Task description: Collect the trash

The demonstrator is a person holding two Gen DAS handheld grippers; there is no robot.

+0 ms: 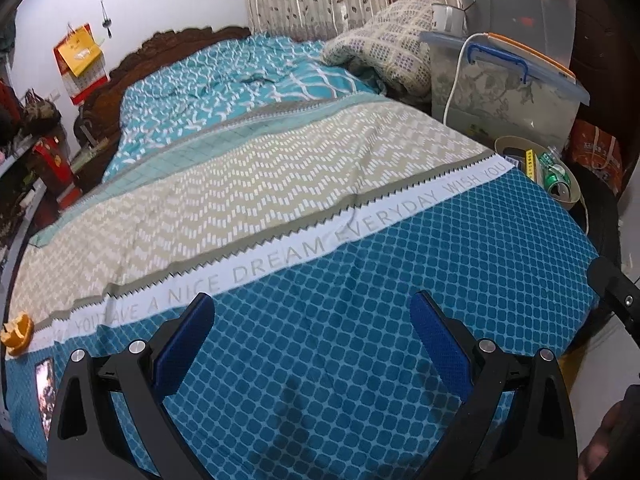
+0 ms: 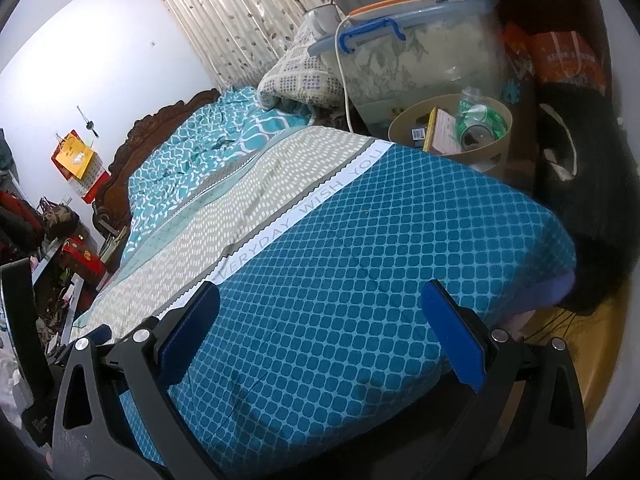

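Note:
A round beige bin (image 2: pixel 490 148) stands beside the bed's far right corner, holding a crushed green can (image 2: pixel 482 126), a plastic bottle and small boxes; it also shows in the left wrist view (image 1: pixel 504 146). An orange peel (image 1: pixel 17 334) lies on the bed's left edge in the left wrist view. My left gripper (image 1: pixel 312 338) is open and empty above the blue quilted bedspread (image 1: pixel 360 300). My right gripper (image 2: pixel 320 328) is open and empty above the bed's right part.
A lit phone (image 1: pixel 45 390) lies on the bed's near left. A clear storage box (image 2: pixel 424 52) with a white cable stands behind the bin, next to a folded blanket (image 1: pixel 384 44). Black bag (image 2: pixel 592 208) at the right. Cluttered shelves (image 2: pixel 60 264) at the left.

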